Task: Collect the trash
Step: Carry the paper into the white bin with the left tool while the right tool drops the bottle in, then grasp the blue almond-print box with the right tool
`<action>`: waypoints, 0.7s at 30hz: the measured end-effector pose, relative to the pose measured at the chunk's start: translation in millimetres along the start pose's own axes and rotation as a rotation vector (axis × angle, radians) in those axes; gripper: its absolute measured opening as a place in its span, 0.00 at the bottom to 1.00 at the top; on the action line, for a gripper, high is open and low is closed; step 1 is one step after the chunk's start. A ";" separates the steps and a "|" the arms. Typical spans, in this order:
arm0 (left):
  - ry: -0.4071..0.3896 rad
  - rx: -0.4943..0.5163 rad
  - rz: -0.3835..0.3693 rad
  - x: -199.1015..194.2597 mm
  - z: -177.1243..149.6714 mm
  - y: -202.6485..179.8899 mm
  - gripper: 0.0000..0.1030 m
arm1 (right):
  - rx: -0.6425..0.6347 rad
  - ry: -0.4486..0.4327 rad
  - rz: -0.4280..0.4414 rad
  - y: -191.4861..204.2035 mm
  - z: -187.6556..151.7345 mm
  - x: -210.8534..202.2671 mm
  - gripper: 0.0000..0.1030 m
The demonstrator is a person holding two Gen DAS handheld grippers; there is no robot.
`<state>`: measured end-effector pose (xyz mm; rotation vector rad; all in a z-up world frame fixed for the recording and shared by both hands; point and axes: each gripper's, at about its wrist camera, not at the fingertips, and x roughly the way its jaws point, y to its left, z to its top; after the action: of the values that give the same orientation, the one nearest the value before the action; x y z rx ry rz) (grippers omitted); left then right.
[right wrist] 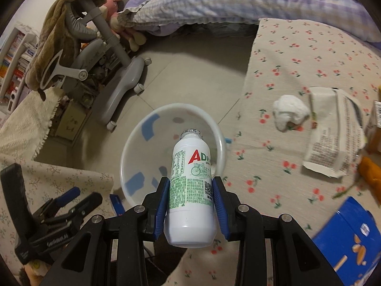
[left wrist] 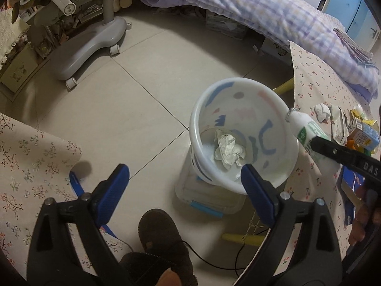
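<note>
A white patterned trash bin (left wrist: 238, 109) stands on the floor beside the cherry-print table, with crumpled paper (left wrist: 228, 150) inside; the bin also shows in the right wrist view (right wrist: 142, 143). My right gripper (right wrist: 190, 186) is shut on a white AD drink bottle (right wrist: 190, 186) and holds it over the bin's rim, neck pointing forward. The bottle (left wrist: 302, 128) and right gripper (left wrist: 316, 143) show in the left wrist view at the bin's right edge. My left gripper (left wrist: 185, 181) is open and empty above the floor, near the bin.
On the cherry-print table (right wrist: 297, 54) lie a white tissue wad (right wrist: 288, 114), a torn printed wrapper (right wrist: 333, 138), a blue box (right wrist: 352, 240) and small drink cartons (left wrist: 364, 135). A grey wheeled chair base (left wrist: 90, 40) and a bed with checked bedding (left wrist: 262, 12) stand behind. A slippered foot (left wrist: 162, 236) is below.
</note>
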<state>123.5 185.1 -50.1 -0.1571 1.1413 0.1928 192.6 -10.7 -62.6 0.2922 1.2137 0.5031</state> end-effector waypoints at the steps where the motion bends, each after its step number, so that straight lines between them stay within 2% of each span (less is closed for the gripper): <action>1: -0.002 0.004 0.005 -0.5 -0.2 0.3 0.92 | 0.003 -0.001 0.005 0.0 1.2 2.6 0.36; 4: -0.005 0.013 0.013 -0.9 0.3 -1.0 0.92 | 0.015 -0.007 0.021 -1.8 2.9 4.9 0.38; 6: -0.004 0.013 0.011 -1.2 -0.4 -2.4 0.92 | 0.026 -0.012 0.034 -3.3 3.7 2.1 0.57; 7: -0.005 0.014 0.010 -1.3 -0.3 -2.6 0.92 | 0.027 -0.022 0.031 -3.6 3.9 -2.1 0.59; 14: -0.014 0.029 -0.005 -8.1 -3.2 -8.6 0.92 | -0.042 -0.058 -0.068 -0.6 -0.6 -32.0 0.66; 21: -0.020 0.049 -0.041 -16.8 -6.8 -23.9 0.92 | -0.053 -0.068 -0.117 -17.3 -13.3 -68.5 0.73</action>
<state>116.2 159.1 -36.9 -0.1350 1.1211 0.1295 166.0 -61.5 -19.3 0.1903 1.1429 0.4194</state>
